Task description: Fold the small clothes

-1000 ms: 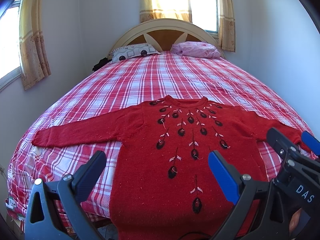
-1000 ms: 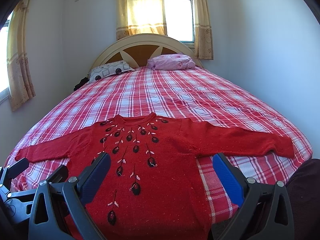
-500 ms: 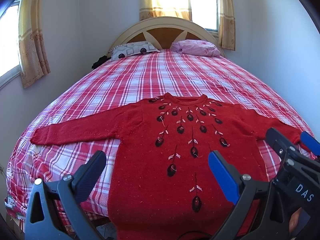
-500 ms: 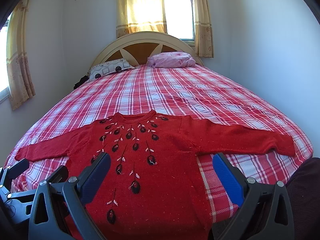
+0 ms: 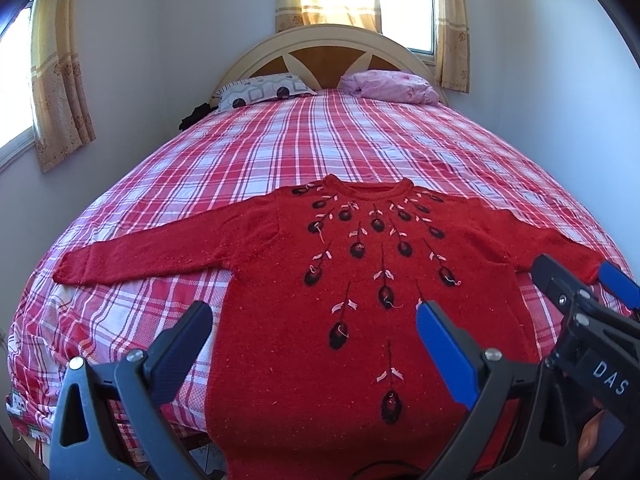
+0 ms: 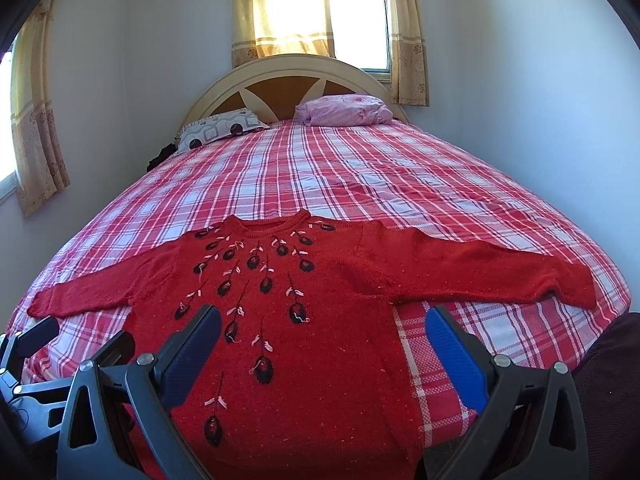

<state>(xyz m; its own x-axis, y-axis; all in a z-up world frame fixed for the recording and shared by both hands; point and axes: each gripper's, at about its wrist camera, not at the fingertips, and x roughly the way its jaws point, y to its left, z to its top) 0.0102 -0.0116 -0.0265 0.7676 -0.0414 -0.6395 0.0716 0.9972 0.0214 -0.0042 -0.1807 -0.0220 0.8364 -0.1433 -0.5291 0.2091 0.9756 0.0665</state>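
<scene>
A red knitted sweater (image 5: 360,280) with dark embroidered buds lies flat, front up, on the foot of the bed, sleeves spread to both sides, hem hanging over the near edge. It also shows in the right wrist view (image 6: 312,320). My left gripper (image 5: 312,340) is open and empty, held above the sweater's lower left part. My right gripper (image 6: 324,344) is open and empty above the lower right part. The right gripper shows at the right of the left wrist view (image 5: 572,292); the left gripper shows at the lower left of the right wrist view (image 6: 76,340).
The bed (image 5: 320,148) has a red and white plaid cover. A patterned pillow (image 5: 264,88) and a pink pillow (image 5: 388,86) lie by the headboard (image 5: 328,48). Walls stand close on both sides. Curtained windows are behind and at the left.
Both grippers have risen and tilted a little, so the sweater sits slightly lower and closer in both views. Both stay open; the sweater has not moved.
</scene>
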